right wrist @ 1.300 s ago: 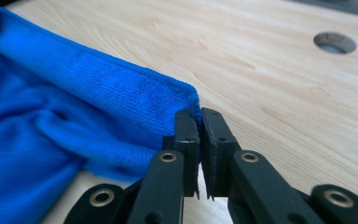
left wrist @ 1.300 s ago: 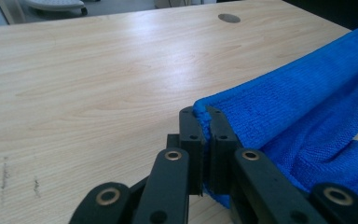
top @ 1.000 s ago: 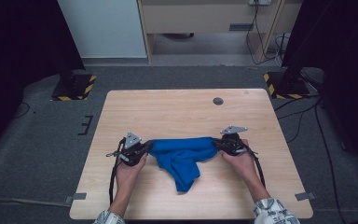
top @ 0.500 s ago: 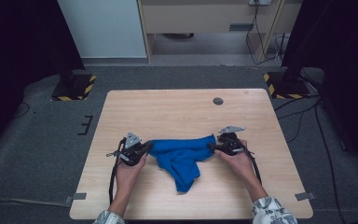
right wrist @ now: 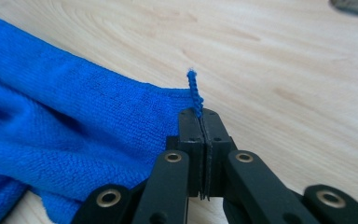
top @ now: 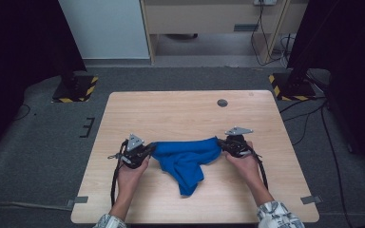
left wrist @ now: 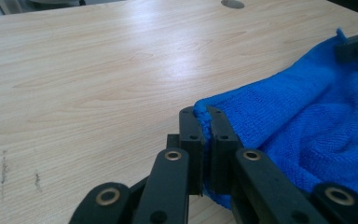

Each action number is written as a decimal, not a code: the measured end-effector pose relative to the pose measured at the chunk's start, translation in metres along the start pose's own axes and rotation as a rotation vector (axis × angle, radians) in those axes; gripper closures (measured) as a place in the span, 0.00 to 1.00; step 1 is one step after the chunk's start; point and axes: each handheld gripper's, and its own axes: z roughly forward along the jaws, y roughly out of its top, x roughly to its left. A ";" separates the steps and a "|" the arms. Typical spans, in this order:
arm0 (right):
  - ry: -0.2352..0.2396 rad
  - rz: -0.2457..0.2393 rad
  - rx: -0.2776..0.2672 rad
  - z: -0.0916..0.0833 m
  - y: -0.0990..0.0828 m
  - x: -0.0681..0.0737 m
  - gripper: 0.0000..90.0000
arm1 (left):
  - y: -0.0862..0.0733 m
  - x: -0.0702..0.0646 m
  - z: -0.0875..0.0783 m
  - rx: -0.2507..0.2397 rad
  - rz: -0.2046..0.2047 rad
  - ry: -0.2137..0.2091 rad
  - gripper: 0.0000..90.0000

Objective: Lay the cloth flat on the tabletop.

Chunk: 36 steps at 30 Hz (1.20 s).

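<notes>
Blue cloth (top: 185, 159) spans between both claws near the table's (top: 171, 114) front edge. Left claw (top: 148, 150) clenched on one corner; right claw (top: 222, 144), jaws just closed, pinches the opposite corner.

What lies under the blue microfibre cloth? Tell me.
The blue microfibre cloth lies on the light wooden table, held at opposite corners by the left tongs and right tongs. Whatever might lie beneath its bunched middle is covered.

Cloth (top: 185, 159) on table (top: 180, 114) near front edge, between left gripper (top: 147, 151) and right gripper (top: 222, 145).
</notes>
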 end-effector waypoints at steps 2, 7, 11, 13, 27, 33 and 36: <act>0.003 0.008 -0.018 -0.006 0.002 -0.001 0.99 | 0.002 -0.002 -0.001 -0.002 -0.001 -0.006 0.96; 0.008 -0.004 -0.070 -0.029 0.010 0.002 0.99 | 0.010 -0.008 -0.006 -0.021 -0.006 -0.027 0.96; 0.004 -0.009 -0.129 -0.053 0.016 0.005 0.99 | 0.015 -0.013 -0.009 -0.030 -0.001 -0.038 0.96; 0.005 -0.010 -0.138 -0.057 0.017 0.006 0.99 | 0.019 -0.015 -0.011 -0.038 0.004 -0.044 0.96; -0.008 -0.061 -0.197 -0.098 0.029 0.009 0.99 | 0.043 -0.020 -0.019 -0.074 0.009 -0.066 0.96; -0.019 -0.058 -0.191 -0.106 0.032 0.006 0.99 | 0.049 -0.023 -0.019 -0.075 0.019 -0.065 0.96; -0.026 -0.057 -0.195 -0.109 0.034 0.005 0.99 | 0.052 -0.025 -0.021 -0.082 0.022 -0.065 0.96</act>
